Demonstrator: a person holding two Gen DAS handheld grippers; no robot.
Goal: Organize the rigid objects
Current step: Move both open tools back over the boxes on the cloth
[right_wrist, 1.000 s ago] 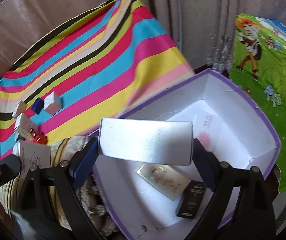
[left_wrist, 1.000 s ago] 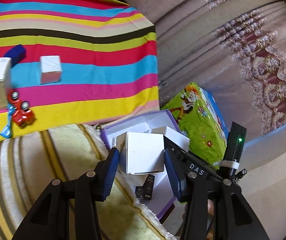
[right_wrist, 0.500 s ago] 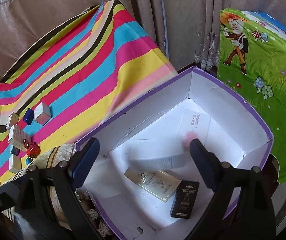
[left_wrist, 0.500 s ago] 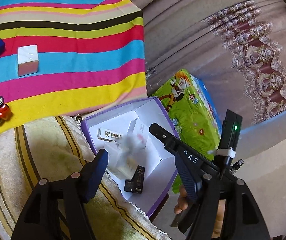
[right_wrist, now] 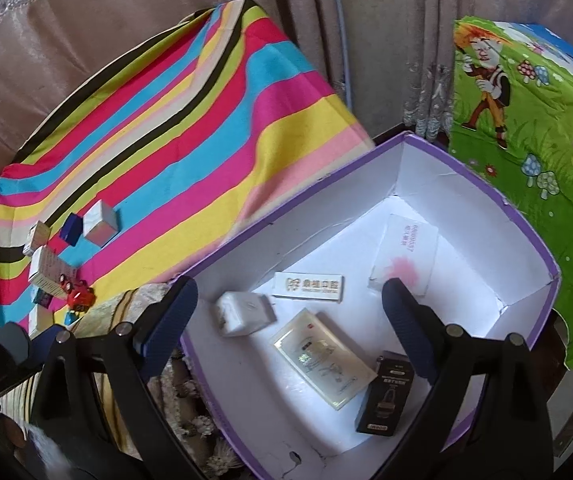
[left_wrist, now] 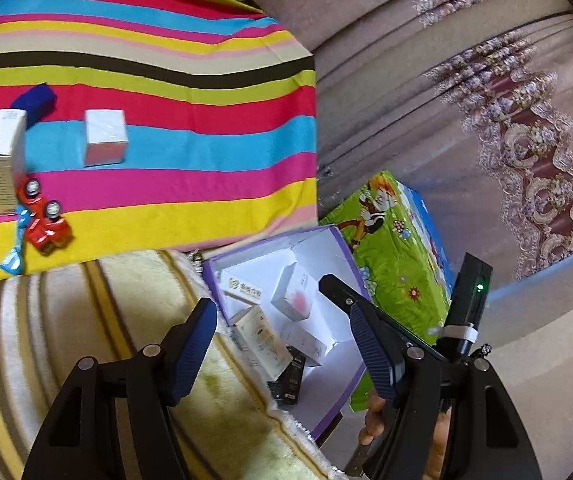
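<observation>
The right gripper (right_wrist: 289, 312) stood wide and empty above the purple-rimmed box (right_wrist: 534, 240); between and just beyond its fingers lay 5 small packages, among them a white carton (right_wrist: 242, 314) and a black one (right_wrist: 386, 396). The left gripper (left_wrist: 282, 346) also gaped with nothing between its pads, the same box just ahead. Far left of it, a white cube (left_wrist: 104, 142) and red toy car (left_wrist: 44, 224) sat on the striped cloth (left_wrist: 206, 128).

The purple box (right_wrist: 534, 240) is matt cardboard, white inside. The tabletop wears smooth striped cloth (left_wrist: 190, 136). A beige rug (left_wrist: 66, 320) looks fuzzy. The tongs' pads (left_wrist: 190, 344) are ribbed blue rubber on matt black plastic. The black carton (right_wrist: 386, 392) is glossy, and the toy car (left_wrist: 42, 224) shiny red.
</observation>
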